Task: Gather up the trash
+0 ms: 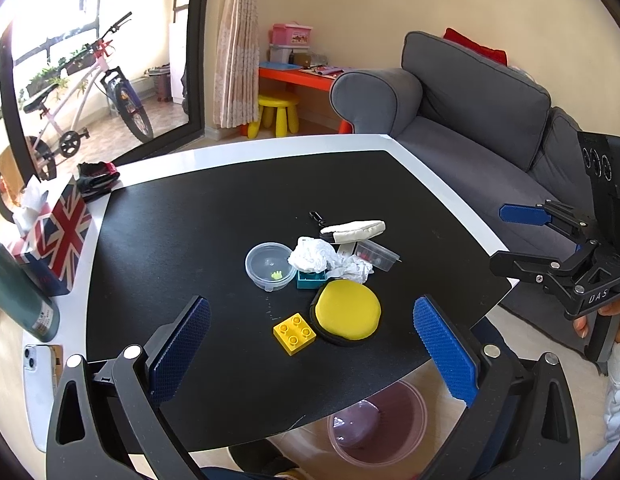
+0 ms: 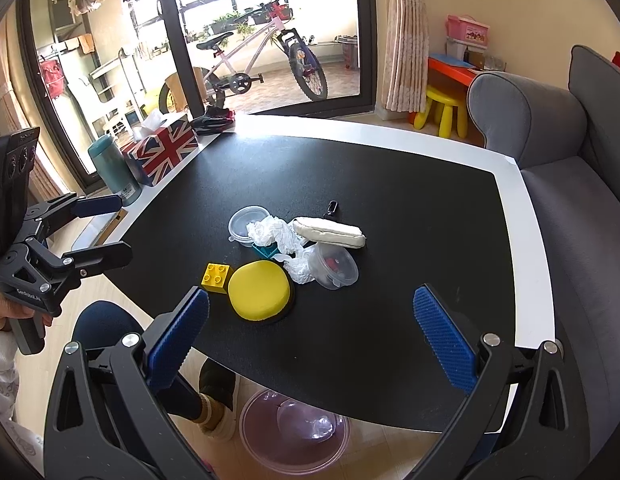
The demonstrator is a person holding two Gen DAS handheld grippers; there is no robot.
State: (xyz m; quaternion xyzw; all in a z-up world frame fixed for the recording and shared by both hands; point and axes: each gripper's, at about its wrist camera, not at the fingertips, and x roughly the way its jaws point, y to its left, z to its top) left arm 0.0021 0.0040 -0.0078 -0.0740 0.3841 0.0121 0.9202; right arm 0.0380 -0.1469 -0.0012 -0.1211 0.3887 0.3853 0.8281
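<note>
Two crumpled white tissues lie in a pile mid-table: a larger one and a smaller one. Around them sit an empty clear tub, a second clear tub with red bits, a yellow round case, a yellow brick, a teal brick and a white pouch. My left gripper and my right gripper hover open and empty, short of the pile. A pinkish bin stands on the floor below the table's near edge.
A Union Jack tissue box, a teal flask and a phone line the table's left white border. A grey sofa runs along the right. A person's leg and foot are by the bin.
</note>
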